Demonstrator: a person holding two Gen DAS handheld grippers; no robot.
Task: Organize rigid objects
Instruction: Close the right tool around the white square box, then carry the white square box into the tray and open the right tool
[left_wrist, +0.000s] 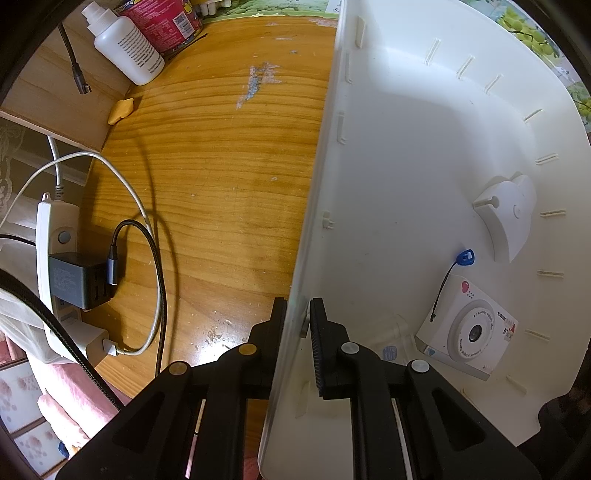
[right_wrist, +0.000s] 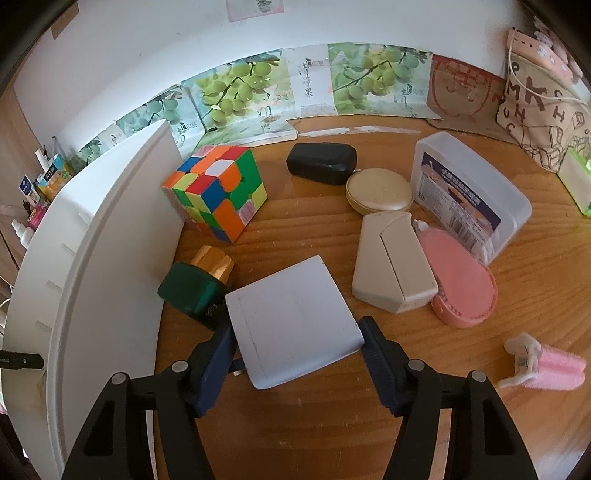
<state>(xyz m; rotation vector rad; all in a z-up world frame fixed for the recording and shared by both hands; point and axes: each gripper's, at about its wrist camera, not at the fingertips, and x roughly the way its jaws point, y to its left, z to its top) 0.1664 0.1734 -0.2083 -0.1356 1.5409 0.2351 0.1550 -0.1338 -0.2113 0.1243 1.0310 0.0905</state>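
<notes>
1. Step in hand: pick-up of the white charger block (right_wrist: 295, 317) by the right gripper (right_wrist: 297, 345). Jaws straddle its near end and seem to press both sides; grip looks just made, block not yet lifted off the tabletop (right_wrist: 332, 424).
2. Left gripper (left_wrist: 298, 325) points straight down, jaws clenched on the near wall of the white bin (left_wrist: 388, 155), steadying it.
3. Bin already holds a toy camera (left_wrist: 469, 328) and a white curved piece (left_wrist: 506, 218); most of its floor is bare.
4. Next move, my call: lift the block and carry it left over the bin rim, which stands well above the tabletop, so it needs clear height.
5. Tight spots: green bottle with gold cap (right_wrist: 199, 284) touches or nearly touches the block's left corner, close to the left jaw; may get nudged.
6. Rubik's cube (right_wrist: 216, 192) sits just beside the bin wall farther back, off the likely path.
7. Beige case (right_wrist: 391, 258), pink dish (right_wrist: 461, 284), clear box (right_wrist: 469, 192) crowd the right; open tabletop lies nearest the camera.
</notes>
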